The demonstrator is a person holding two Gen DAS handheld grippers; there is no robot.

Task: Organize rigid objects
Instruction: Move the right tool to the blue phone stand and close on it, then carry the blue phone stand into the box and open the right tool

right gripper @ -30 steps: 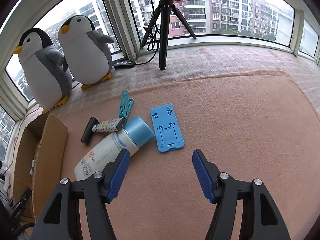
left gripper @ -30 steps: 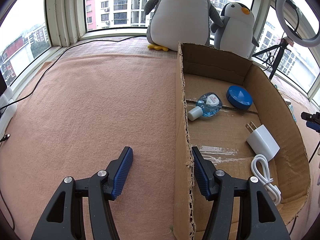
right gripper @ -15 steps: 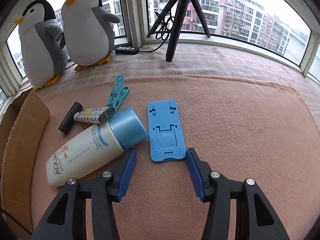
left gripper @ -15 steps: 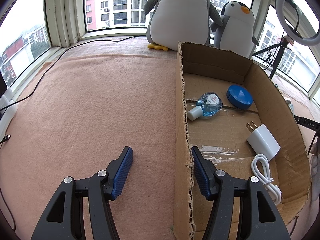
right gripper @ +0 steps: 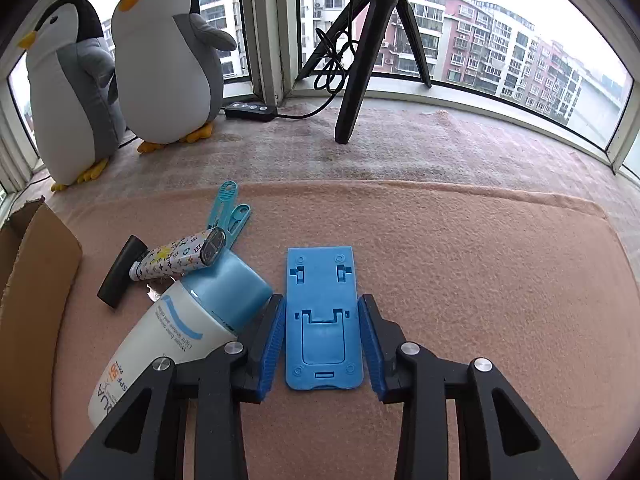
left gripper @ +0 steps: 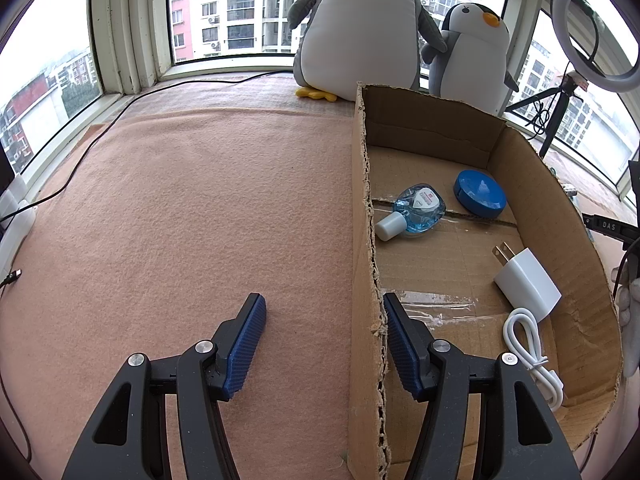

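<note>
Left wrist view, open brown cardboard box (left gripper: pixel 532 184): holding a clear blue liquid bottle (left gripper: pixel 416 210), round blue tin (left gripper: pixel 479 194), white plug charger (left gripper: pixel 527 285) with coiled white cable (left gripper: pixel 530 356).
Left tongs (left gripper: pixel 322 340): gaping apart, straddling the box's near wall.
Right wrist view, flat blue plastic phone stand (right gripper: pixel 322 316): lying on the pink felt mat (right gripper: pixel 460 264), beside a white sunscreen bottle (right gripper: pixel 176 332).
Right tongs (right gripper: pixel 322 344): flanking the stand, blue pads (right gripper: pixel 269 346) close beside its edges; contact unclear.

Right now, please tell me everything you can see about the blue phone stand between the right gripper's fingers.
The blue phone stand is a flat rectangular plate of light blue moulded plastic, lying folded on the pink felt mat. Its upper face shows a recessed hinged flap, two small slots near the far end and round marks at the corners. The right gripper straddles its near half, one finger along each long side, close to or just touching the edges. A sunscreen bottle lies close on the left, apparently apart.
</note>
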